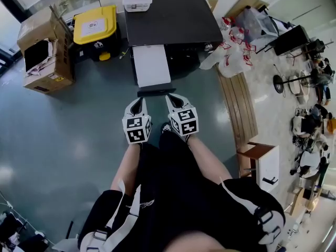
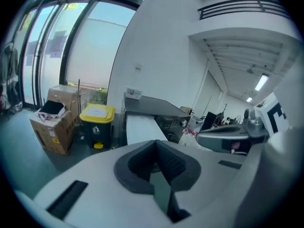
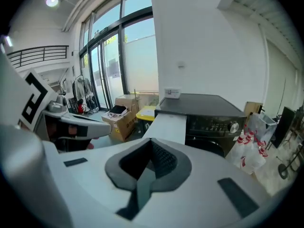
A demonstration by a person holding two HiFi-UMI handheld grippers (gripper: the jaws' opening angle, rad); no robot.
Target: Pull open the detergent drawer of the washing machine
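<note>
Just below the middle of the head view, the left gripper (image 1: 139, 103) and the right gripper (image 1: 173, 98) are held side by side, close but not touching. Both point toward the top of the frame and tilt a little downward. On each, the jaws are pressed together, pad against pad. A marker cube (image 1: 137, 129) sits at the back of each. The forearms (image 1: 127, 167) run from them toward the lower centre, spreading apart.

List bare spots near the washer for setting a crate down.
Free: the washing machine top, right of the small white box; the floor in front of the cardboard boxes and yellow-lidded bin, left of the white drawer. Crowded: right of the machine, with plastic bags and wooden planks.
</note>
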